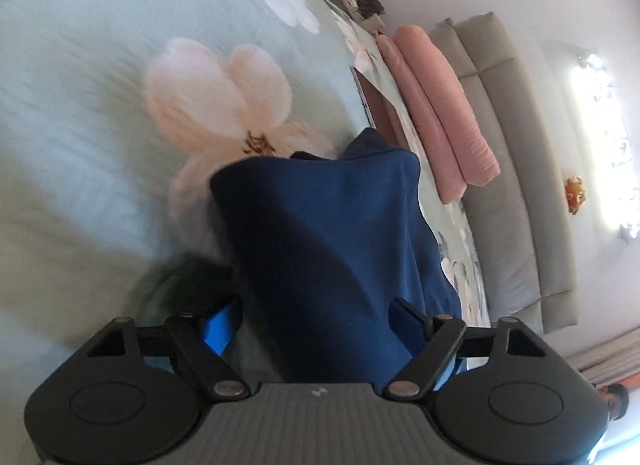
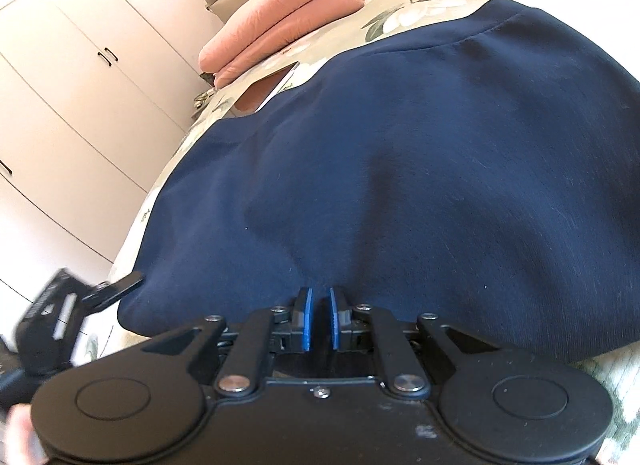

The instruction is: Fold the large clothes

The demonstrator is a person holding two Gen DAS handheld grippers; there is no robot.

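A dark blue garment (image 2: pixel 420 185) lies spread on the floral bedsheet (image 1: pixel 100 105). In the left wrist view a folded part of the garment (image 1: pixel 320 225) runs from the pale flower print down between my left gripper's fingers. My left gripper (image 1: pixel 316 309) stands wide open astride that cloth; its blue left pad (image 1: pixel 220 329) is clear of the fabric. My right gripper (image 2: pixel 319 317) is shut on the garment's near edge, and the cloth puckers toward its blue pads. One blurred black finger (image 2: pixel 116 285) of the left gripper shows at the garment's left corner in the right wrist view.
A folded pink quilt (image 1: pixel 436 113) (image 2: pixel 280 17) lies by the grey padded headboard (image 1: pixel 504 145). A thin flat device (image 1: pixel 380 105) (image 2: pixel 268 89) rests on the bed beside the garment. White wardrobe doors (image 2: pixel 80 85) stand past the bed's edge. A person (image 1: pixel 616 401) is at the far right.
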